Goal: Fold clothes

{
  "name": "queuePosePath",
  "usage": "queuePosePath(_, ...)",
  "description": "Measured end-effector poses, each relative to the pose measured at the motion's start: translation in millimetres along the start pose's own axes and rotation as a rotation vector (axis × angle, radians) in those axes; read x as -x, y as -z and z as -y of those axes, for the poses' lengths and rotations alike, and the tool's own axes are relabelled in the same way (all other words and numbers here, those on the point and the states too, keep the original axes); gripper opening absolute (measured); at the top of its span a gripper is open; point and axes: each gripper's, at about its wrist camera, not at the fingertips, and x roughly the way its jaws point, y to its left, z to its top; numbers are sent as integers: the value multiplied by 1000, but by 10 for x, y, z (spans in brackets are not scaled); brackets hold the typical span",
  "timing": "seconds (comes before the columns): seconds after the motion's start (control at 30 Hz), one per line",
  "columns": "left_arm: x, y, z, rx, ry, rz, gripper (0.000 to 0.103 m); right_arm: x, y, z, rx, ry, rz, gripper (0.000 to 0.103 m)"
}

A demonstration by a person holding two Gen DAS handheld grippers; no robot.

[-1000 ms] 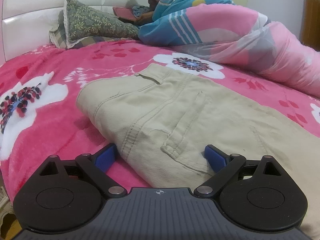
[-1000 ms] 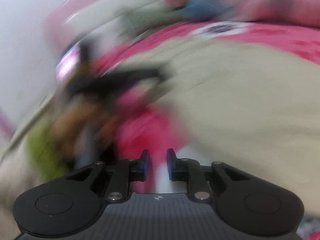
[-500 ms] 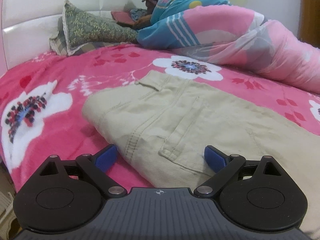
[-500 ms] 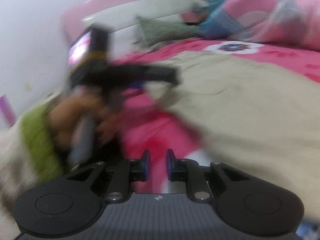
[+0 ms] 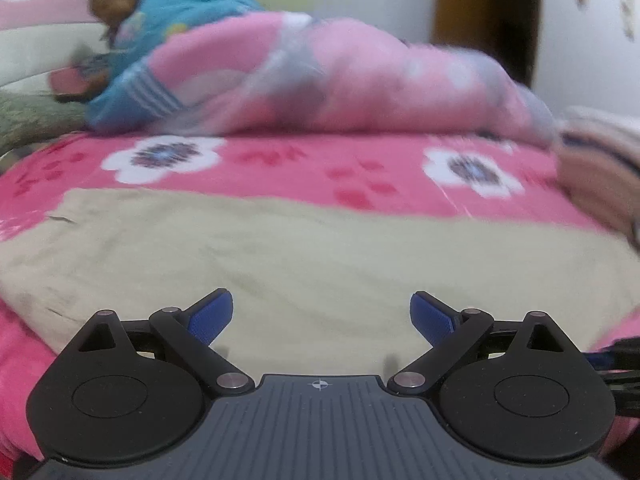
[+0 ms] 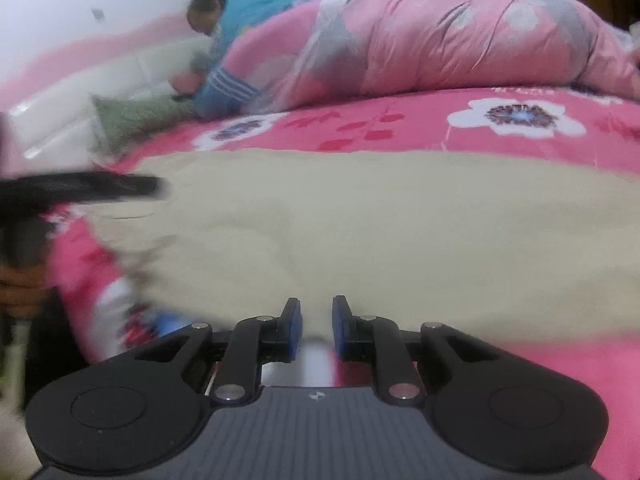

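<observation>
The beige trousers (image 5: 312,248) lie spread flat on the bed (image 5: 280,176), on its pink flowered sheet, reaching across most of what both my cameras take in. Both views are smeared by motion, so seams and pockets are hard to make out; I cannot say whether the cloth is one layer or already doubled over.

My left gripper (image 5: 320,316) hangs low over the near edge of the trousers with its jaws spread wide and nothing between them, which I judge suits sliding one pad under a hem or smoothing the cloth. My right gripper (image 6: 316,320) sits at the near edge too, its jaws drawn almost together with a narrow gap; the beige cloth shows right at that gap, but I cannot tell whether a pinch of it is caught there or merely lies behind.

In the right view my left hand (image 6: 20,288) and its tool show as a dark blur over the trousers' left end.

A rolled pink quilt (image 6: 440,40) lies along the far side, with a person in blue (image 6: 256,0) resting against it, and a green pillow (image 6: 132,116) well clear of the trousers, leaving room to fold.
</observation>
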Motion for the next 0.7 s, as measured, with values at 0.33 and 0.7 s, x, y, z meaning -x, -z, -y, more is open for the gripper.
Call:
queuePosePath(0.33,-205,85,524,-144,43,-46,97,658,-364,986,-90,386,219,19)
queuePosePath(0.7,-326,177,555,-131,27,-179,98,1353,36,1739,-248,633,208,19)
